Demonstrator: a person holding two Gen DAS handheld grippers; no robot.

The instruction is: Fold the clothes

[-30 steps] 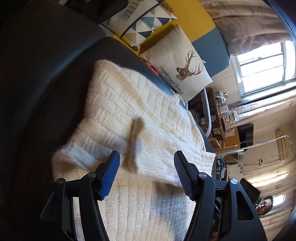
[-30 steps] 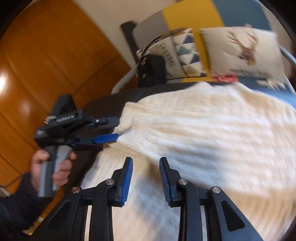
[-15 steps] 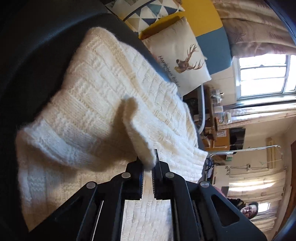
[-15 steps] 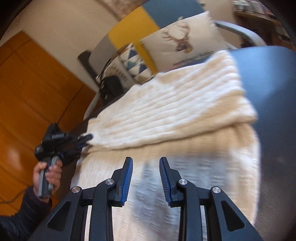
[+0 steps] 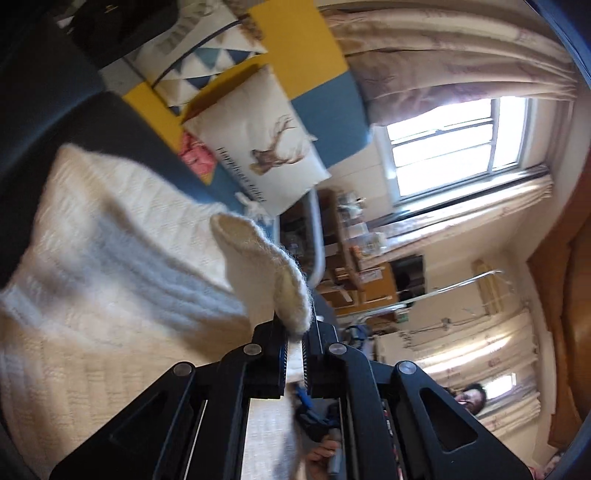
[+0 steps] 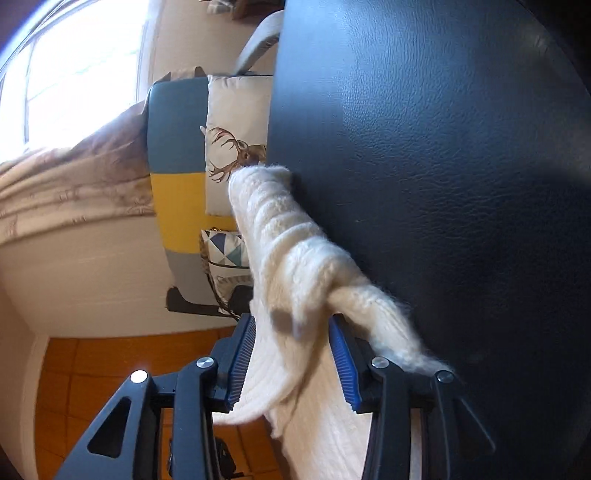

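A cream knitted sweater (image 5: 110, 236) lies spread on a dark leather-like surface (image 5: 110, 122). My left gripper (image 5: 294, 332) is shut on a fold of its edge (image 5: 258, 266) and holds that fold raised above the rest. In the right wrist view the scene is rolled sideways. There the sweater (image 6: 280, 236) runs along the dark surface (image 6: 443, 147), and a bunched edge of it lies between the blue pads (image 6: 341, 354) of my right gripper (image 6: 291, 343). Those jaws are opening and do not pinch the knit. A hand (image 5: 321, 454) shows under the left gripper.
Behind the surface stands a yellow-and-blue sofa with a deer cushion (image 5: 258, 147), a triangle-pattern cushion (image 5: 207, 48) and a black bag (image 5: 122, 26). A cluttered shelf (image 5: 354, 236) and a bright window (image 5: 454, 144) lie beyond. Another person (image 5: 469, 400) is far back.
My left gripper shut on the sweater's fold and lifted it. My right gripper rolled onto its side, travelled to the sweater's other edge, and its jaws widened.
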